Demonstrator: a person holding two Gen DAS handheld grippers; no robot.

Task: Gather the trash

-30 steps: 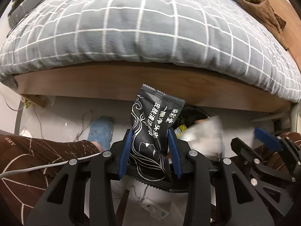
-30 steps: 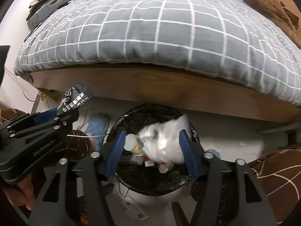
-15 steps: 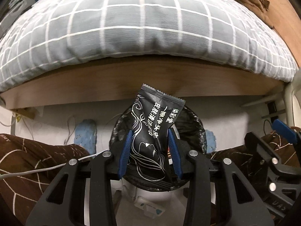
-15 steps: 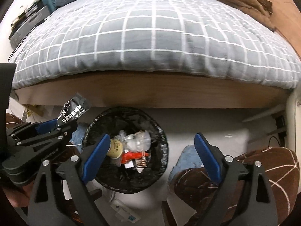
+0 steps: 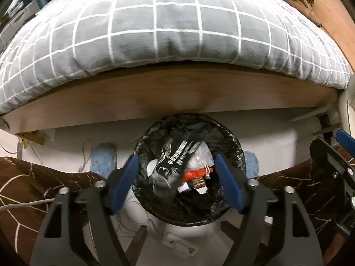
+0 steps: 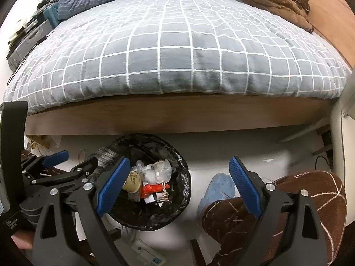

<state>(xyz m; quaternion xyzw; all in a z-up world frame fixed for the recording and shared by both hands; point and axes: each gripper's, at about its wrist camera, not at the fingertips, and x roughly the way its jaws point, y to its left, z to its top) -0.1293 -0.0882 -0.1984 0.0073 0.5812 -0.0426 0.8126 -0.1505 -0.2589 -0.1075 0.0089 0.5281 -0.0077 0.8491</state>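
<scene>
Beside a bed (image 5: 177, 93), over a lined bin (image 5: 233, 141). Left gripper (image 5: 176, 186) just sprung open, empty; black sachet (image 5: 170, 166) dropped between its pads into the bin. Right gripper (image 6: 177, 188) wide, empty, bin at its left pad — another piece collected.

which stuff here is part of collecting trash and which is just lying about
Part of the job:
- trash bin
- black packet, dropping into the bin
- left gripper, jaws just opened
- right gripper, jaws open

Just lying about:
- checked duvet
- brown garment
- blue slipper
</scene>
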